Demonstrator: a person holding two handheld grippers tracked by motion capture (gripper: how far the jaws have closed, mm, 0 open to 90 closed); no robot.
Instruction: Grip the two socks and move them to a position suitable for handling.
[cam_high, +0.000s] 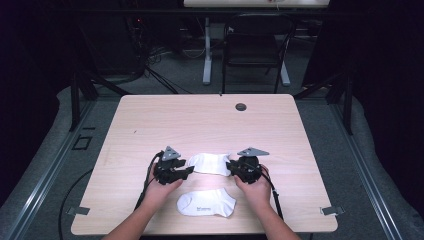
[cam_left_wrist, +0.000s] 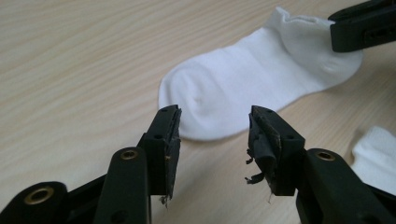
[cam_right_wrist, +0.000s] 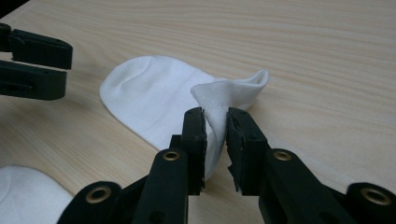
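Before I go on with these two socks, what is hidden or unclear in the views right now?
- Far sock: cuff end sits between the right hand-held gripper jaws; whether the pads press it is unclear in the right gripper view.
- Near sock: its print is too small in the high view; cut off by frame edges in both gripper views.
- Left hand-held gripper: jaws apart, nothing between them.

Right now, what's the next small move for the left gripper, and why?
Probably ease the left gripper forward onto the toe of the far white ankle sock: its jaws stand open just short of it, while the right gripper has the cuff between its pads.
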